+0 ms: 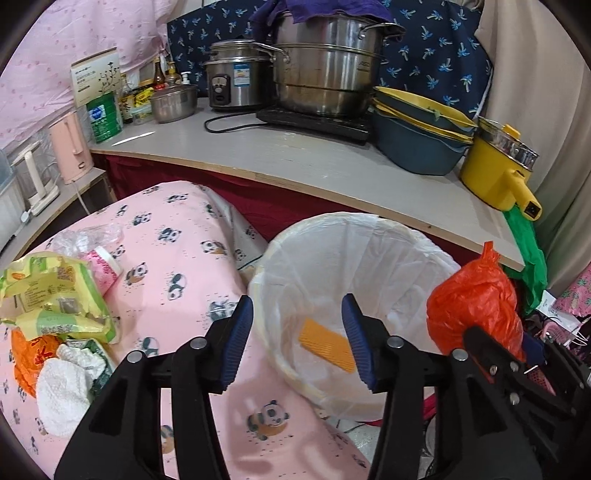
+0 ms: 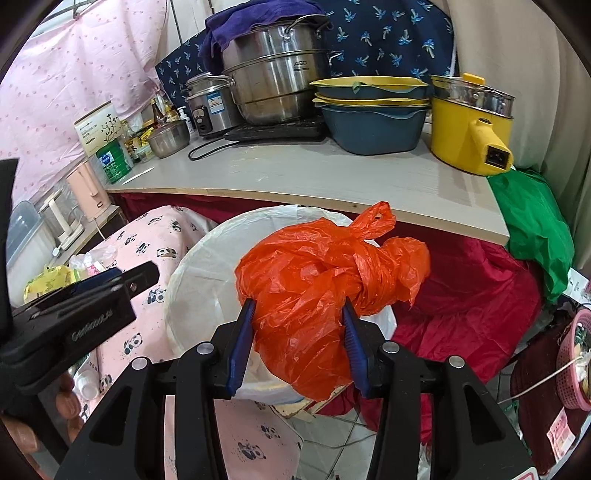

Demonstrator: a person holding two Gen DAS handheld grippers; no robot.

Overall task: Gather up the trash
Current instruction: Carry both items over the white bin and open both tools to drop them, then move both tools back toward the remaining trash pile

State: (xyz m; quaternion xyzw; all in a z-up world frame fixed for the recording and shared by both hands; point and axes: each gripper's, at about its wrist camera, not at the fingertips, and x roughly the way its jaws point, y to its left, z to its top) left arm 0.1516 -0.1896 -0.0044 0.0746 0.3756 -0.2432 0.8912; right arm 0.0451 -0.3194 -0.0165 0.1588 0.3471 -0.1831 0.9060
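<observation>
Left gripper hangs released over the lined trash bin, orange ridged wrapper below its tips. Right gripper clamps the knotted orange bag (contents hidden), bin mostly covered behind.

Counter: stacked steel steamer pots with purple cloth draped on top, rice cooker just left, blue-and-yellow basins and a yellow electric pot to the right. Far left end holds a small steel bowl, bottles, a green can and a carton. Pink kettle stands on a lower shelf.
</observation>
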